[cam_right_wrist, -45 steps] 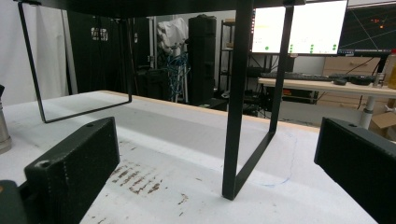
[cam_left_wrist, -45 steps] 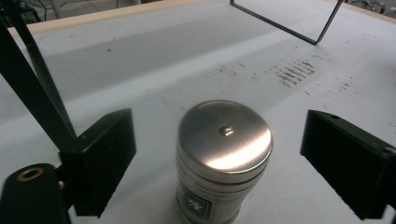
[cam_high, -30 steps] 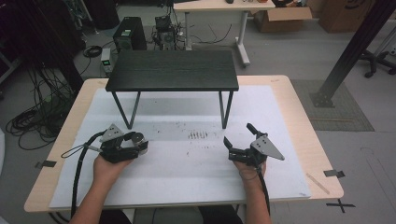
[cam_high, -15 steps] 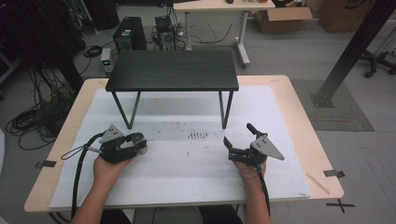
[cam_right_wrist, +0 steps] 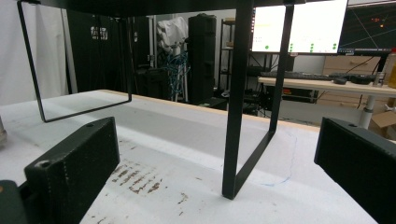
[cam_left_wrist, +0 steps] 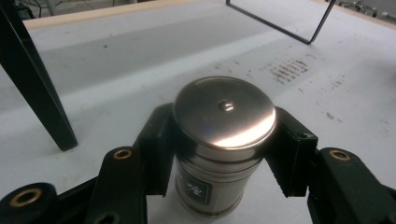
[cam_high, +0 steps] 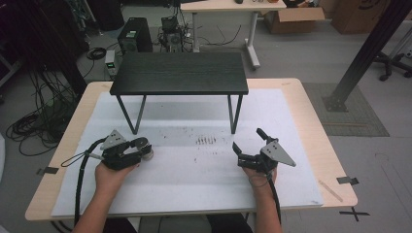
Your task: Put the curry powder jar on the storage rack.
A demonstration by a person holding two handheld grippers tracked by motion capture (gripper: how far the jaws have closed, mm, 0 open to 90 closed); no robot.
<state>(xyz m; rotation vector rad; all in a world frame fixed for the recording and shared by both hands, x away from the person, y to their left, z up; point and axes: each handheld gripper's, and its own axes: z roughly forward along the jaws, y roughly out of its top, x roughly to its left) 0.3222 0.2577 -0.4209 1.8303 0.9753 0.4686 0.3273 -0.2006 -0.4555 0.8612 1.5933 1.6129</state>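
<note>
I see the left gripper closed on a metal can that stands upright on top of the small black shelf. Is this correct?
Not quite. The left gripper is closed on the upright metal can, but the can stands on the white mat in front of the small black shelf, not on top of it. The high view shows this.

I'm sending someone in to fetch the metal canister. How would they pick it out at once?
Start at the black shelf standing on the white mat. In front of its left legs, the left tongs grip a small upright steel canister. It is the mat's one shiny cylinder, with a domed lid and a dark label.
</note>
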